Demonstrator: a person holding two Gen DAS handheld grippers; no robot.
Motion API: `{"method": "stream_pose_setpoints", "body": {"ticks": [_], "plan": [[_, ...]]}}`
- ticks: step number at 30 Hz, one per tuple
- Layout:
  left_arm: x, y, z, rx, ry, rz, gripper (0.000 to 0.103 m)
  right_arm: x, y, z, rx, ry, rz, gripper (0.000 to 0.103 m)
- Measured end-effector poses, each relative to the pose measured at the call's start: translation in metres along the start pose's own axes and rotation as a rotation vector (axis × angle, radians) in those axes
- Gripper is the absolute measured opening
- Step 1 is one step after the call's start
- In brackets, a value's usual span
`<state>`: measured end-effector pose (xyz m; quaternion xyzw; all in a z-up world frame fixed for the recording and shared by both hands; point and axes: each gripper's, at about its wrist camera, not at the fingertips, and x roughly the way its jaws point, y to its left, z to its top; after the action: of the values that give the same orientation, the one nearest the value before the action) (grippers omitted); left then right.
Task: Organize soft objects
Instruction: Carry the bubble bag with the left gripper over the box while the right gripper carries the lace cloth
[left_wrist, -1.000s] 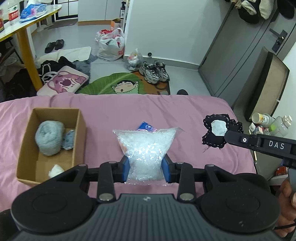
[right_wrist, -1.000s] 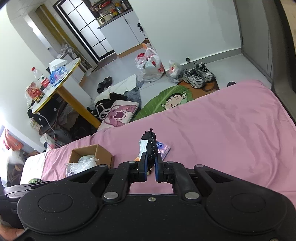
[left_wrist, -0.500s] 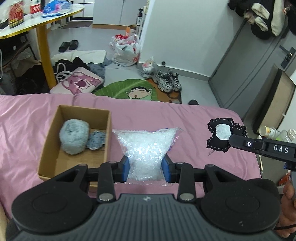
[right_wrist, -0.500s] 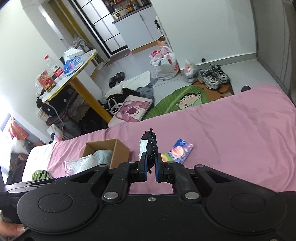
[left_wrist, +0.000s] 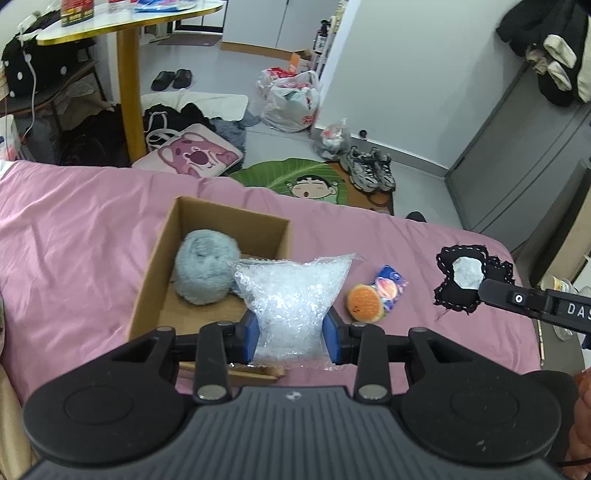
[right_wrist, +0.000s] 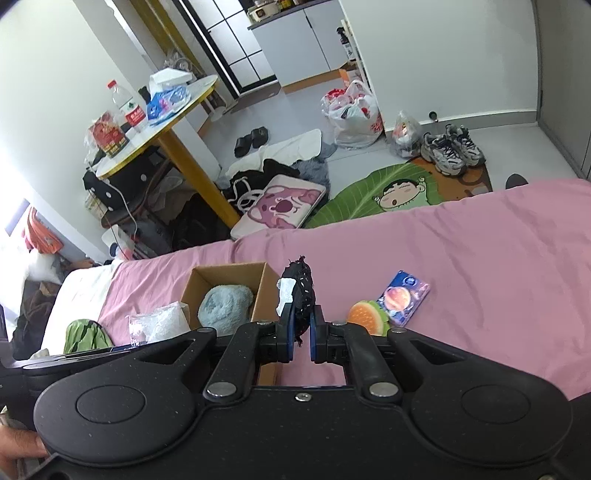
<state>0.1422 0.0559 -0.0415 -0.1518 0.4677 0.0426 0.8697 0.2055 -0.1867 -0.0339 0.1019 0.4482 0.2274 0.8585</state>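
My left gripper (left_wrist: 291, 334) is shut on a clear bag of white beads (left_wrist: 290, 295), held in the air above the near right corner of an open cardboard box (left_wrist: 162, 266) on the pink bed. A fluffy blue ball (left_wrist: 205, 271) lies inside the box. My right gripper (right_wrist: 302, 334) is shut on a black fabric piece with a pale patch (right_wrist: 297, 295), seen to the right in the left wrist view as the black piece (left_wrist: 465, 278). A burger toy (left_wrist: 364, 302) and a blue tissue pack (left_wrist: 389, 288) lie on the bed between the two grippers.
The pink bed (right_wrist: 461, 258) spreads wide to the right. Beyond its far edge the floor holds a pink cushion (left_wrist: 188, 157), a green mat (left_wrist: 295, 181), sneakers (left_wrist: 369, 171) and plastic bags (left_wrist: 291, 103). A yellow-legged table (left_wrist: 127, 85) stands at the far left.
Both grippers have shifted left with their loads. The bead bag now hangs over the box's right corner, and the burger toy and tissue pack have come into view right of the bag.
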Motion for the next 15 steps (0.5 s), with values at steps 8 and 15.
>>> {"method": "stream_pose_setpoints", "body": {"ticks": [8,15], "plan": [[0.017,0.033,0.003,-0.038,0.025,0.037,0.035,0.021,0.027,-0.001,-0.030,0.037,0.007,0.008],[0.038,0.056,0.005,-0.064,0.066,0.063,0.035,0.042,0.045,0.001,-0.048,0.070,0.025,0.008]]}}
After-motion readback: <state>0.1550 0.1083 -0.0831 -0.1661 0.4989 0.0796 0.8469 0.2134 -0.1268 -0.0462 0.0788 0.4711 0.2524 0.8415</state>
